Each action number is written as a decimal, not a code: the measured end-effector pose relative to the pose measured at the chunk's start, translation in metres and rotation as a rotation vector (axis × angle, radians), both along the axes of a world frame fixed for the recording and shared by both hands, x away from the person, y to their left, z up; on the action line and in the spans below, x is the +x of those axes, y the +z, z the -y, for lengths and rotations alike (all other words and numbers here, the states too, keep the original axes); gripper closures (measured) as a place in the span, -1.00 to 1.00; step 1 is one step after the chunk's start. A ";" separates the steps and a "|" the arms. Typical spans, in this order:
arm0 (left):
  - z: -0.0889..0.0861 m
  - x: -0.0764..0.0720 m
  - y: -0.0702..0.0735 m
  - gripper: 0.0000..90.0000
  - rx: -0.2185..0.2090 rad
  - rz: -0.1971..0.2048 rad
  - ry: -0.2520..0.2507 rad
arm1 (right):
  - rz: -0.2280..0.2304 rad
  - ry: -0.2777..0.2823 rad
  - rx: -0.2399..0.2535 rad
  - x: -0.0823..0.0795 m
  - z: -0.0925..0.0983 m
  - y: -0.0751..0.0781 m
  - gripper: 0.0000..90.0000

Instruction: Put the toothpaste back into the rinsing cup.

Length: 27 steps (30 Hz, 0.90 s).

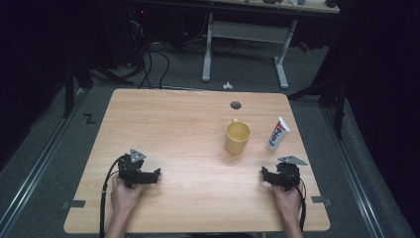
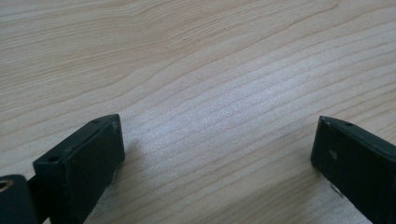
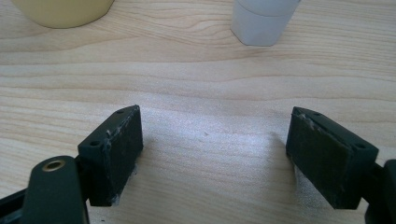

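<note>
A yellow mug (image 1: 237,137) stands upright on the wooden table (image 1: 173,129), right of centre. Just to its right a white toothpaste tube (image 1: 278,134) stands on its cap, leaning slightly. My left gripper (image 1: 141,174) rests low on the table near the front left, held by a hand, open with bare wood between its jaws (image 2: 219,154). My right gripper (image 1: 277,176) sits near the front right, open and empty (image 3: 215,149). In the right gripper view the mug's base (image 3: 63,11) and the tube's white cap (image 3: 262,21) lie ahead, well apart from the jaws.
A round cable hole (image 1: 236,105) sits near the table's far edge. Beyond the table stand a white desk frame (image 1: 245,47) and cables on the grey floor. Metal rails run along both sides of the table.
</note>
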State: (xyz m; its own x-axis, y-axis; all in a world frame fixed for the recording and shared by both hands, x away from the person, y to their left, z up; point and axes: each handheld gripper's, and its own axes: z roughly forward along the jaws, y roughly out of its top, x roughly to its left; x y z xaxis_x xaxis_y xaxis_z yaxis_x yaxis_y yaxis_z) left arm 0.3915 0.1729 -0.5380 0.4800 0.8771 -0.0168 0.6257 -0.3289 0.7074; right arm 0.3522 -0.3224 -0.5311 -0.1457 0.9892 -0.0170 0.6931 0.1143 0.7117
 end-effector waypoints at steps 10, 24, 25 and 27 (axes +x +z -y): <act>-0.001 -0.001 0.000 -0.88 -0.002 0.006 0.011 | 0.003 -0.012 0.001 -0.001 0.000 0.000 -0.54; -0.001 -0.001 0.001 -0.82 -0.004 0.011 0.020 | 0.011 -0.019 0.002 -0.002 0.001 0.000 -0.43; -0.001 -0.001 0.001 -0.82 -0.004 0.011 0.020 | 0.011 -0.019 0.002 -0.002 0.001 0.000 -0.43; -0.001 -0.001 0.001 -0.82 -0.005 0.011 0.021 | 0.011 -0.027 0.005 -0.002 0.001 0.001 -0.41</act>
State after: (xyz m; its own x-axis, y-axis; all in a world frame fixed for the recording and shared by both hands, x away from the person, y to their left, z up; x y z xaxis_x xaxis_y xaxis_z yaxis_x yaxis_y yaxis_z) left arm 0.3906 0.1743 -0.5375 0.4615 0.8870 -0.0158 0.6246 -0.3123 0.7158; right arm 0.3498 -0.3235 -0.5306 -0.1189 0.9928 -0.0132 0.6882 0.0920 0.7197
